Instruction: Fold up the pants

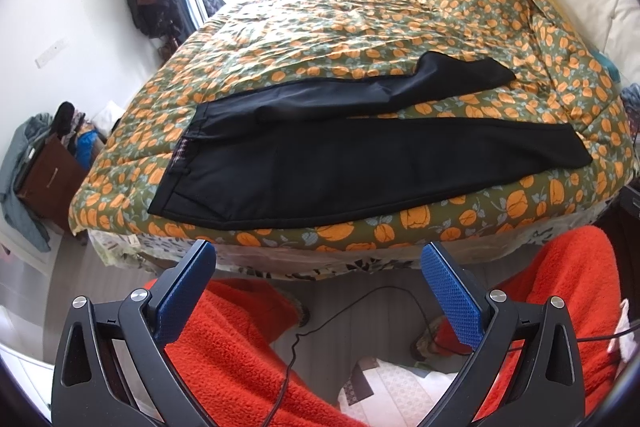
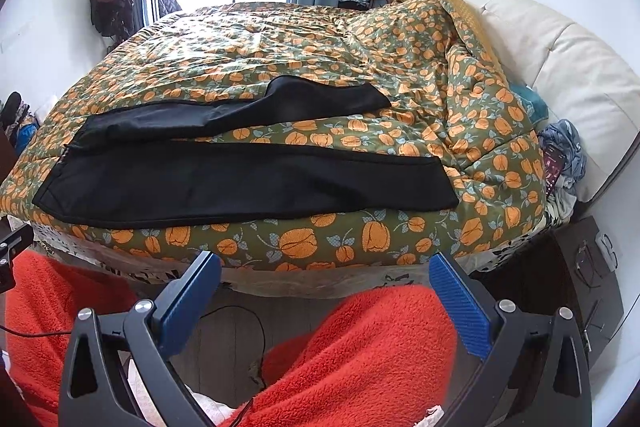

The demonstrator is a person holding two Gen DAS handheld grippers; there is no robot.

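From the left wrist view, the left claw (image 1: 318,259) is spread wide and holds nothing, hanging low in front of the bed above the person's orange-red fleece trousers (image 1: 240,359). The black pants (image 1: 320,163) lie flat on the flowered quilt (image 1: 320,27), close to the near edge of the bed. Their waistband (image 1: 182,159), with a small patterned lining showing, points to the left; the two legs run to the right and part in a narrow V, so a strip of quilt shows between them. The far leg (image 1: 440,79) humps up a little near its hem. The cloth looks thin, matte and limp, so it should be light, should drape rather than hold a shape, and may slide on the quilt. A good grip would seem to be the waistband corner for this claw.

From the right wrist view, the right claw (image 2: 326,267) is likewise spread and empty, well short of the bed. The pants (image 2: 240,183) lie the same way, the near leg's hem (image 2: 444,183) ending just before the quilt's rumpled part toward the cream headboard (image 2: 540,47). That hem looks the natural hold for the right claw; the far leg likely needs laying over the near one first.
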